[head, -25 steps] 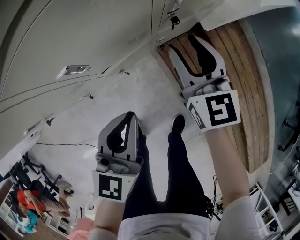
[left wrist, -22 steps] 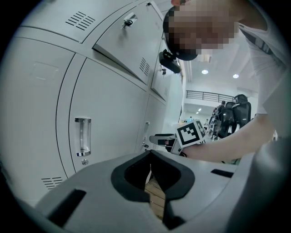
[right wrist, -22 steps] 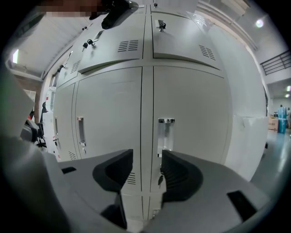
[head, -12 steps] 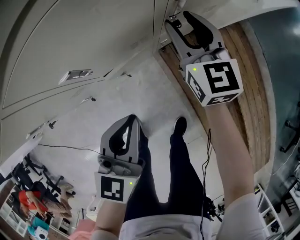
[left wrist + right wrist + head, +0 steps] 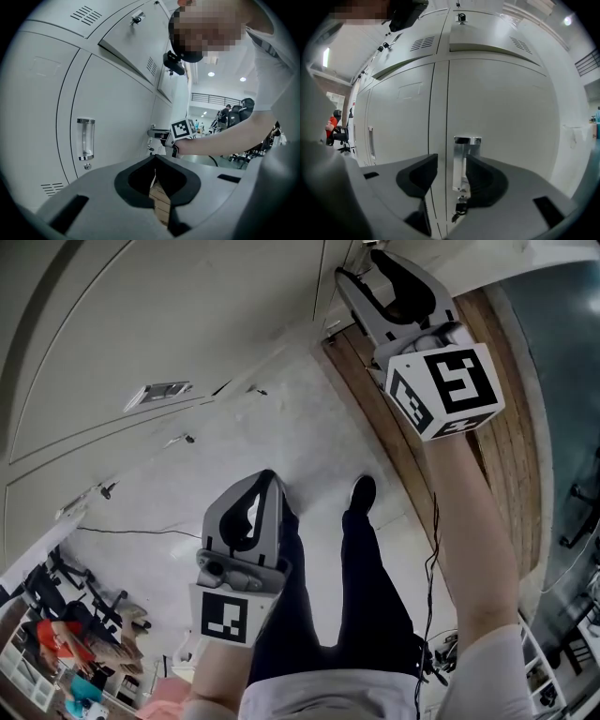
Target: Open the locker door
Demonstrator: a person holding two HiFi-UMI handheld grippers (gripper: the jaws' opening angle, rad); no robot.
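The grey locker door (image 5: 501,108) fills the right gripper view, with a chrome handle (image 5: 462,161) at its left edge and a small lock with a key (image 5: 461,206) below it. My right gripper (image 5: 452,161) is open, and the handle stands between its jaws, close to the right one, not clamped. In the head view the right gripper (image 5: 361,263) reaches up to the locker front (image 5: 187,315). My left gripper (image 5: 265,476) hangs low beside the person's legs, shut on nothing; its closed jaws (image 5: 154,160) point along the locker row.
More locker doors run left, each with its own handle (image 5: 85,138) (image 5: 157,390). A wood-plank strip of floor (image 5: 487,427) lies at the right by the lockers. Office chairs and a person in red (image 5: 332,126) are far off.
My right gripper has risen and moved in toward the locker, so the handle now lies between its open jaws. The left gripper has stayed where it was.
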